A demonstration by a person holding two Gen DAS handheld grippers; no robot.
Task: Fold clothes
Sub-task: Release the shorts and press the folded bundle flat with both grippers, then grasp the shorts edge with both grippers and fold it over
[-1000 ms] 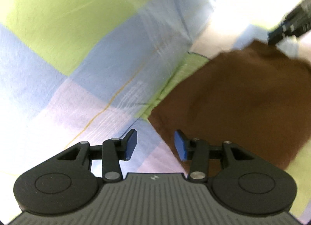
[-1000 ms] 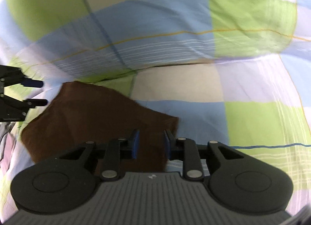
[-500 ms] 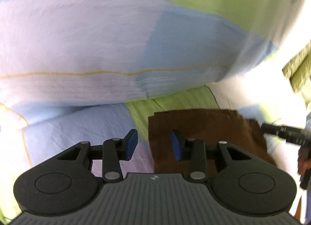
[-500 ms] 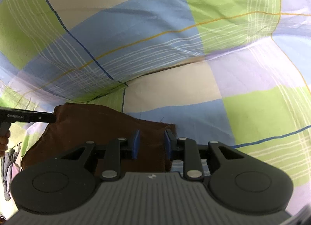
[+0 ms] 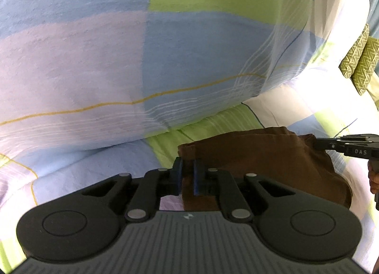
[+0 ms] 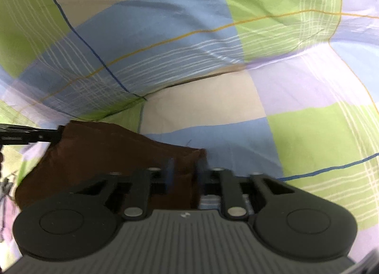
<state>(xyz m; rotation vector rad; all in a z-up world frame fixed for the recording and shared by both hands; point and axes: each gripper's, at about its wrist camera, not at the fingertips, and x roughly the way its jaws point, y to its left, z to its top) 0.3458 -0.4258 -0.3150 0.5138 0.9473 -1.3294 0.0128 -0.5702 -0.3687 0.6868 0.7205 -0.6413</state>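
A brown cloth (image 5: 260, 160) lies flat on the checked bedsheet (image 5: 83, 169). In the left wrist view my left gripper (image 5: 187, 167) sits at the cloth's near left corner. Its jaws are closing, and the blue pads pinch the cloth's edge between them. The right gripper's fingertips (image 5: 327, 144) reach the cloth's far right corner. In the right wrist view my right gripper (image 6: 184, 167) is shut on the near right corner of the brown cloth (image 6: 106, 155), its fingers blurred. The left gripper's tips (image 6: 47, 135) touch the cloth's far left corner.
A puffy checked quilt or pillow (image 5: 165, 60) rises just behind the cloth, and its bulge (image 6: 165, 49) also fills the right wrist view. A green patterned cushion (image 5: 357, 60) sits at the far right. A person's hand (image 5: 373, 177) shows at the right edge.
My left gripper rolled, swung onto the cloth's corner, and its jaws narrowed from wide apart to pinching the edge. The right gripper's jaws closed on its corner.
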